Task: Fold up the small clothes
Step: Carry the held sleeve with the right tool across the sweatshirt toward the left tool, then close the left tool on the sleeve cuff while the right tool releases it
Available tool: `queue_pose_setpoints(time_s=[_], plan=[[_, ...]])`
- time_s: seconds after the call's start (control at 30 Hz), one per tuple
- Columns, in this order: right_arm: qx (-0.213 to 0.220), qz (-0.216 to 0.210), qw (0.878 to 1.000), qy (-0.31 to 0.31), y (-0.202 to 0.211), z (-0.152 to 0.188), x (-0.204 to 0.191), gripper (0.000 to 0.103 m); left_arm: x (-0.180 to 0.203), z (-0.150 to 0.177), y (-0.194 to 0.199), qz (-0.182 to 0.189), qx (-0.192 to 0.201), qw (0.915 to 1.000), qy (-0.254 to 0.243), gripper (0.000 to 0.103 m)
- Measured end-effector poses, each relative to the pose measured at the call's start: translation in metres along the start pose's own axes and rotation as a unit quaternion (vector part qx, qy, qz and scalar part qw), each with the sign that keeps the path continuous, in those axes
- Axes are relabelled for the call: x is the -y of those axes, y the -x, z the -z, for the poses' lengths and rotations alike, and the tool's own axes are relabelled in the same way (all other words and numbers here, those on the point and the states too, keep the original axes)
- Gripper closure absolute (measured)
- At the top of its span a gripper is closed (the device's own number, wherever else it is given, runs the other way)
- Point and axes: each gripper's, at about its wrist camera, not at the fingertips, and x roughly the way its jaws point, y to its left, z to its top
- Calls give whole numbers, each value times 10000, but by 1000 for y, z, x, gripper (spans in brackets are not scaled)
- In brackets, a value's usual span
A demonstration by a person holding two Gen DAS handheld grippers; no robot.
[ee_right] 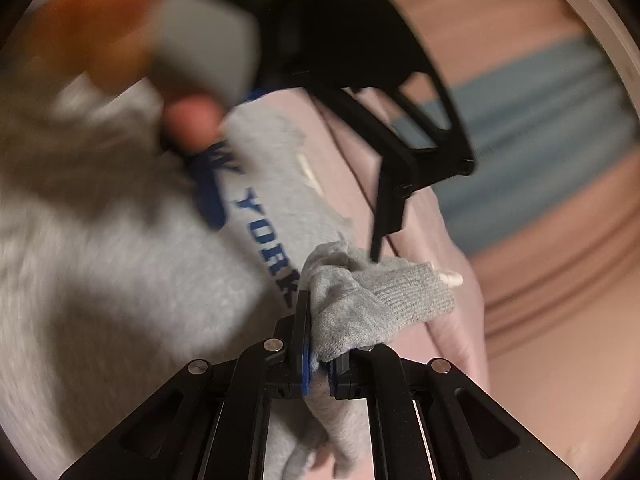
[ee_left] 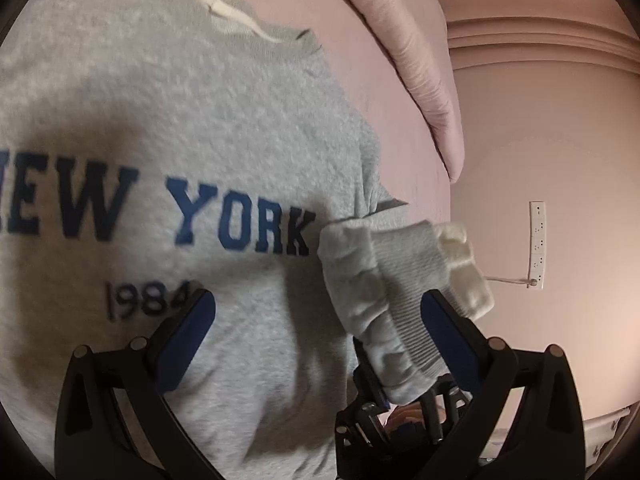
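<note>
Left gripper (ee_left: 320, 316): jaws spread wide apart, blue pads facing each other, nothing clamped between them. Right gripper (ee_right: 318, 364): jaws closed tight on sleeve cuff (ee_right: 384, 300), blue pads nearly meeting. Right gripper's tip shows low in left wrist view. Bare hand (ee_right: 100, 32) blurred at upper left, on left gripper's grip.

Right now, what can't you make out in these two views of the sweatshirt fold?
- Sweatshirt lettering: left wrist view, the first letter is cut off by the frame edge.
- Right gripper: right wrist view, the bunched cuff hides its fingertips.
- Person's hand: right wrist view, blurred.
- Wall socket strip: left wrist view, too small for detail.
</note>
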Motion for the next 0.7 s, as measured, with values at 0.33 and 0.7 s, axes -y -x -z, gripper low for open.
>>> queue_pose_setpoints(time_s=[0.33, 0.7], plan=[[-274, 548, 9750, 2136, -41, -8, -63, 98, -8, -18, 8, 234, -355, 9991, 33, 1], [-512, 287, 9821, 1788, -65, -27, -52, 98, -6, -18, 7, -530, -246, 9979, -292, 72]])
